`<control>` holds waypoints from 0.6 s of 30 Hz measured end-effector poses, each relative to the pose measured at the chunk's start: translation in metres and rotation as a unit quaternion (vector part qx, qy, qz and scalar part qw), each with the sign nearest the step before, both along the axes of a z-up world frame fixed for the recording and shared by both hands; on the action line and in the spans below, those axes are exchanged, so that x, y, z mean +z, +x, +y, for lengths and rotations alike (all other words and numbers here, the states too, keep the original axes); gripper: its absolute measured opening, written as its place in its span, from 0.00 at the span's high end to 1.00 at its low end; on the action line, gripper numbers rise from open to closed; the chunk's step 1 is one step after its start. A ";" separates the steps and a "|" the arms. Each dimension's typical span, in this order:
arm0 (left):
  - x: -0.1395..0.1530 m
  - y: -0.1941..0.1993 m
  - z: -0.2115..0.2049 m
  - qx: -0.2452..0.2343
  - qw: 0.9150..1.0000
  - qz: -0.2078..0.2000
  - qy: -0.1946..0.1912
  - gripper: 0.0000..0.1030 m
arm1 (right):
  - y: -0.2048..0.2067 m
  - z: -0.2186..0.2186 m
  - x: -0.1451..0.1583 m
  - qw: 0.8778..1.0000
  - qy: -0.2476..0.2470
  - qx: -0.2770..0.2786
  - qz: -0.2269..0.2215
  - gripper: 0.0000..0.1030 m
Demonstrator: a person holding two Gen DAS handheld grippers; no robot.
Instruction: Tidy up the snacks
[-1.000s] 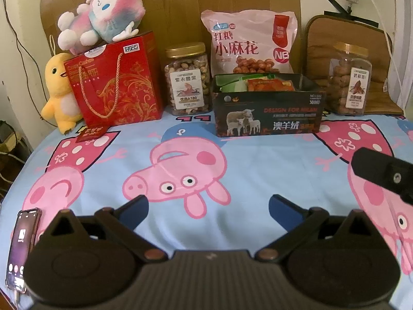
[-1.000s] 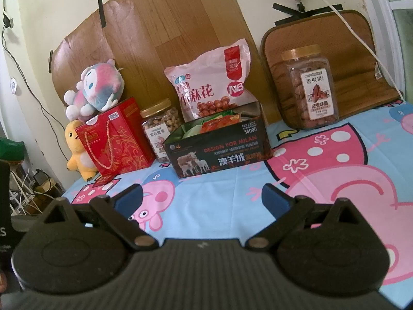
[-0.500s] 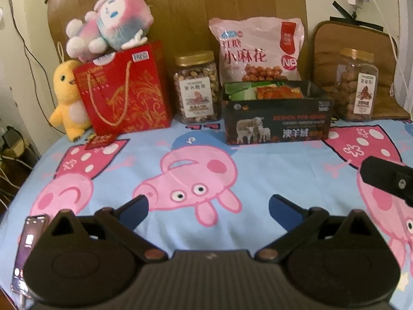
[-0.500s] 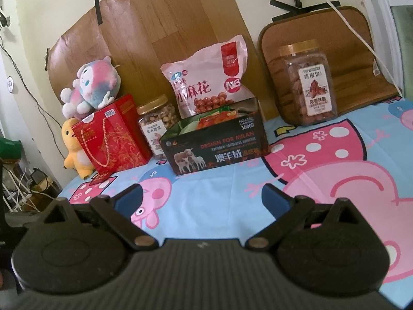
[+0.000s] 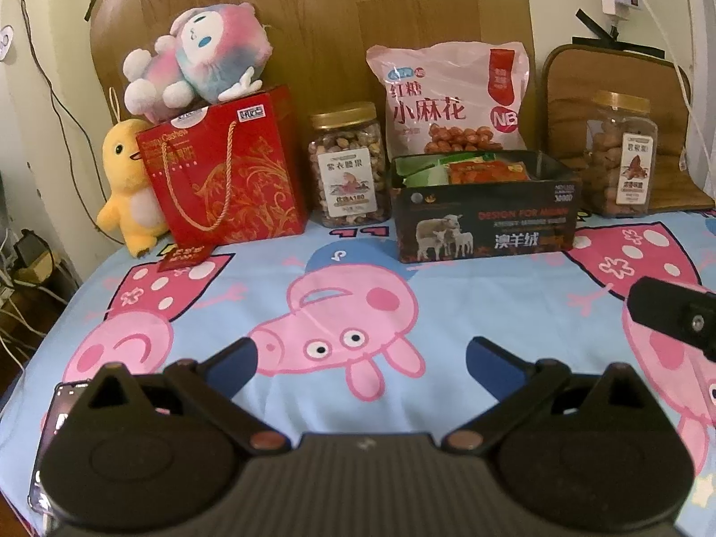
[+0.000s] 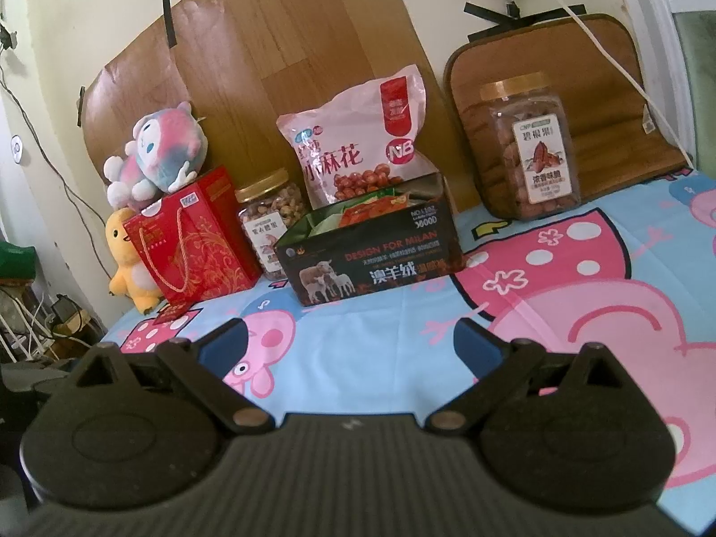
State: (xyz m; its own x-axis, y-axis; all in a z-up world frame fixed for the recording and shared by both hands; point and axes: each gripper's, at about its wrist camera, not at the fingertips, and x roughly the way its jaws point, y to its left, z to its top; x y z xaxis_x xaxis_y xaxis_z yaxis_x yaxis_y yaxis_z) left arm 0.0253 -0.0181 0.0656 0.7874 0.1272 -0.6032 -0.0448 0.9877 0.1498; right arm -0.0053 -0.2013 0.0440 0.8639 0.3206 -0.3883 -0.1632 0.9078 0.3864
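Note:
A black open box (image 5: 485, 219) (image 6: 371, 259) with green and orange snack packets inside stands at the back of the table. Behind it leans a pink snack bag (image 5: 452, 98) (image 6: 358, 143). A gold-lidded nut jar (image 5: 348, 165) (image 6: 268, 223) stands left of the box, and a second jar (image 5: 620, 156) (image 6: 532, 147) stands to its right. A red gift bag (image 5: 223, 170) (image 6: 192, 241) is further left. My left gripper (image 5: 360, 360) and right gripper (image 6: 349, 340) both hover open and empty over the near table, well short of the snacks.
A pink-blue plush (image 5: 201, 62) lies on the gift bag, with a yellow duck plush (image 5: 127, 183) beside it. A phone (image 5: 53, 429) rests at the near left table edge. A brown cushion (image 6: 581, 80) leans on the wall behind the right jar. Part of the other gripper (image 5: 675, 317) shows at right.
Both wrist views have crept forward and tilted slightly, so the snacks look a little closer. Both grippers remain open and nothing on the table has moved.

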 end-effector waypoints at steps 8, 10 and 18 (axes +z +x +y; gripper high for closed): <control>-0.002 -0.001 0.001 -0.009 1.000 0.019 -0.019 0.00 | -0.003 0.000 0.001 1.000 -0.002 0.003 -0.002 0.03; -0.003 -0.001 0.001 -0.011 1.000 0.020 -0.021 0.00 | -0.004 0.001 0.000 1.000 -0.001 0.003 -0.001 0.03; -0.007 0.000 0.005 -0.012 0.999 0.035 -0.032 0.00 | -0.004 0.002 0.000 1.000 -0.007 0.002 0.000 0.03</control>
State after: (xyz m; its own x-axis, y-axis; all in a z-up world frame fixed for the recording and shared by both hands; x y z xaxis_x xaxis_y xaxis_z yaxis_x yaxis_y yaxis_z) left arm 0.0256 -0.0135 0.0591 0.7453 0.0682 -0.6633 -0.0128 0.9960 0.0880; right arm -0.0097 -0.1990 0.0440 0.8632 0.3185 -0.3917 -0.1667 0.9122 0.3743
